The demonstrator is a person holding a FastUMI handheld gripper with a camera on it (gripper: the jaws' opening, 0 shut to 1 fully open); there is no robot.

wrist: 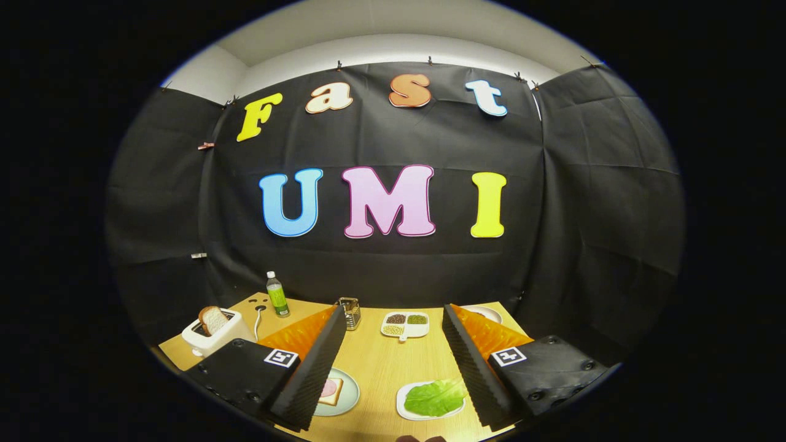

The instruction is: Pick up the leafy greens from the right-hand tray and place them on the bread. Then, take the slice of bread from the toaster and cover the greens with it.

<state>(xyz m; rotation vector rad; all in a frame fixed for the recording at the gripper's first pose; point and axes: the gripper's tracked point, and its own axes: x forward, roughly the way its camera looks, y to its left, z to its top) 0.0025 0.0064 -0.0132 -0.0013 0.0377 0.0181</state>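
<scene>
The gripper [390,368] hangs above the worktop [381,362] with its jaws wide and empty. Between them lie the leafy greens [435,397] on the right-hand tray [406,410], and to the left the bread [330,391] on its plate [349,402]. Farther off, a slice [213,320] stands in the toaster [212,337]. A shallow pinch would likely let the limp leaf slip or drag the tray.

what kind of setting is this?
Likely a staged kitchen booth for recording demos: a wooden table backed by black cloth, set with a toaster holding a bread slice, and leafy greens on a tray. The hand-held gripper is open above the table.
</scene>
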